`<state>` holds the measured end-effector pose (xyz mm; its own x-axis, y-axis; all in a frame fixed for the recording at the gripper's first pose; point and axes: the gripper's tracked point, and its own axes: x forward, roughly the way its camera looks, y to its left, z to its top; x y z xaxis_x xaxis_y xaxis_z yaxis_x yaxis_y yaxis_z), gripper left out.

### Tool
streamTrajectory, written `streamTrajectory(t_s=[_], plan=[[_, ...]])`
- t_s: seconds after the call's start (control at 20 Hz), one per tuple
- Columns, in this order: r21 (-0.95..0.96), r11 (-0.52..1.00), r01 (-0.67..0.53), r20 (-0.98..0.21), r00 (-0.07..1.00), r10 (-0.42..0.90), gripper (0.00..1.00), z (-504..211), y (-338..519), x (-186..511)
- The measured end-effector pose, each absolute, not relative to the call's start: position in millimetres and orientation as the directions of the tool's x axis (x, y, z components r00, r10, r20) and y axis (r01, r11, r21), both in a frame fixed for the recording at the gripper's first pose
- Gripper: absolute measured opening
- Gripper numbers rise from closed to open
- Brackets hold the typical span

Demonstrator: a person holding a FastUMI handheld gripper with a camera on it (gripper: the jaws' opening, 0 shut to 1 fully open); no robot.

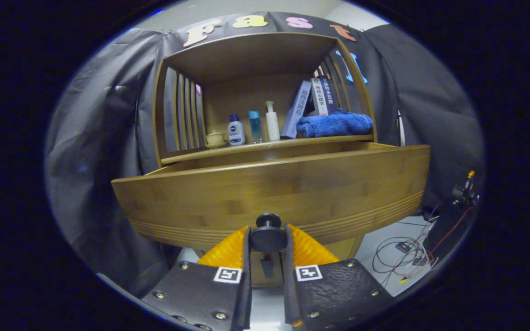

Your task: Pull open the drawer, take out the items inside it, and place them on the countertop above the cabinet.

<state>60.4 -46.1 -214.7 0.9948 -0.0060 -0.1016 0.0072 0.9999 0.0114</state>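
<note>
- The gripper [267,239] points level at the cabinet front, its two fingers [245,250] standing close on either side of the round dark knob [267,233]; both appear to press on the knob's sides, so it is clamped on the knob.
- One knob shows, set low in the middle of the drawer [269,195] front.
- The one drawer is pulled out toward the gripper, its wooden front panel wide and curved across the view; its top edge stands clear of the cabinet face, and a strip of its inner walls shows behind. What lies inside cannot be seen from this low angle.
- Just above and behind the drawer runs the counter [246,149] of the wooden cabinet [251,59], a shelf-like bay with slatted side walls.
- On the counter, from left to right: one small cup on a saucer [215,138], three bottles side by side, namely a squat white and blue bottle [236,130], a slim clear blue bottle [255,127] and a white pump bottle [272,121].
- Right of the bottles three books [313,103] lean against the right wall.
- One folded blue towel [334,124] lies in front of the books, at the counter's right end.
- Down on the floor to the right of the cabinet lies a tangle of cables [405,255].
</note>
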Motion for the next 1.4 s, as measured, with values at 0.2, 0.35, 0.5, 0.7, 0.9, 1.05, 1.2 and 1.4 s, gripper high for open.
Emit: streamTrajectory(t_s=[0.2, 0.35, 0.5, 0.7, 0.9, 1.05, 1.2, 1.4], plan=[[0.032, 0.999, -0.003, -0.112, 0.994, 0.006, 0.29, -217, -46, 54], [0.037, 0.999, 0.002, -0.117, 0.993, 0.003, 0.29, -216, -47, 44], [0.079, 0.997, -0.022, -0.088, 0.996, 0.029, 0.07, -209, -40, 13], [-0.031, 1.000, -0.001, -0.033, 0.999, 0.000, 0.07, -182, -50, 16], [-0.053, 0.999, -0.005, -0.006, 1.000, 0.005, 0.36, -144, -50, 19], [-0.059, 0.998, -0.002, 0.009, 1.000, 0.003, 0.72, -121, -53, 21], [-0.113, 0.993, 0.032, -0.007, 0.999, -0.033, 0.96, -108, -61, 34], [-0.177, 0.984, 0.009, -0.080, 0.997, -0.024, 0.96, -99, -56, 66]])
